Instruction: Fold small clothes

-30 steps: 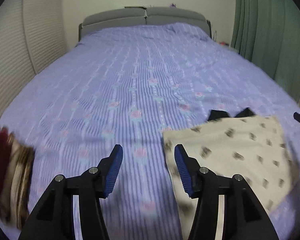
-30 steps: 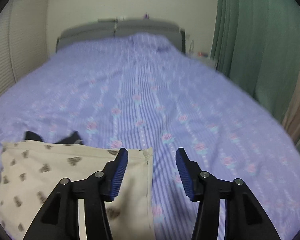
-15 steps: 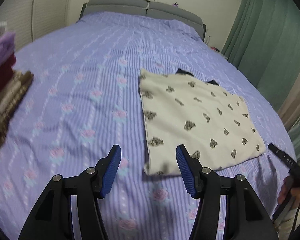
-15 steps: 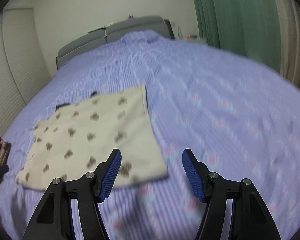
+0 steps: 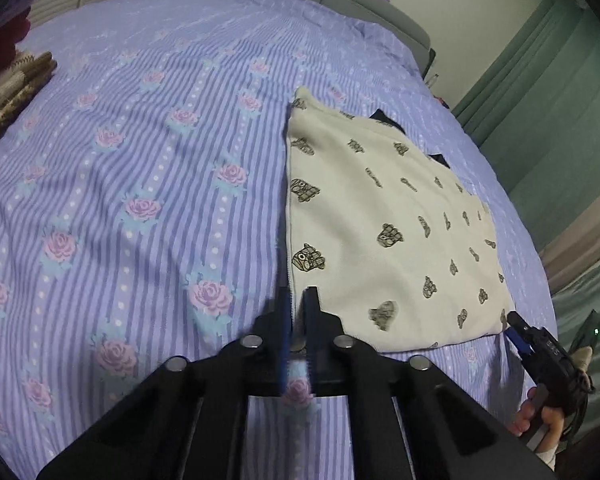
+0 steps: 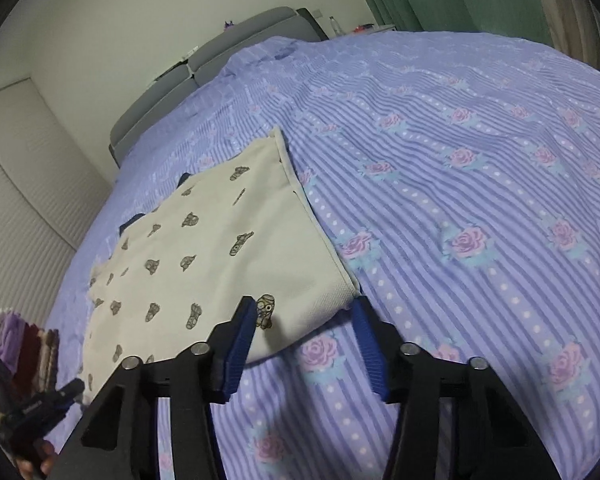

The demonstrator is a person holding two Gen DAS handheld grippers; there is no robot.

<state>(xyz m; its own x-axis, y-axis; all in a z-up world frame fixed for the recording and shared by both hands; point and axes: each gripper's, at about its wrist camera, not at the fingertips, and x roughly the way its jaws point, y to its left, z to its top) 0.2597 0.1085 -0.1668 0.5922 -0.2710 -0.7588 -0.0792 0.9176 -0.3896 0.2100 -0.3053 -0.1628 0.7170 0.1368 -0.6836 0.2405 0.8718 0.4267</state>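
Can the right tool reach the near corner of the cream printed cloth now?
Probably yes: the right tool is open, and the cream printed cloth's corner lies between its fingers, nothing covering it.

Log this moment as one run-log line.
left gripper: shut on cream printed garment near-left corner | right gripper: open, straddling near-right corner

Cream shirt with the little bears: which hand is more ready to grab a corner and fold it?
Probably the left. The left gripper has its fingers almost together on the cream shirt at its near left edge, though that is blurry. The right gripper is wide open around the other near corner.
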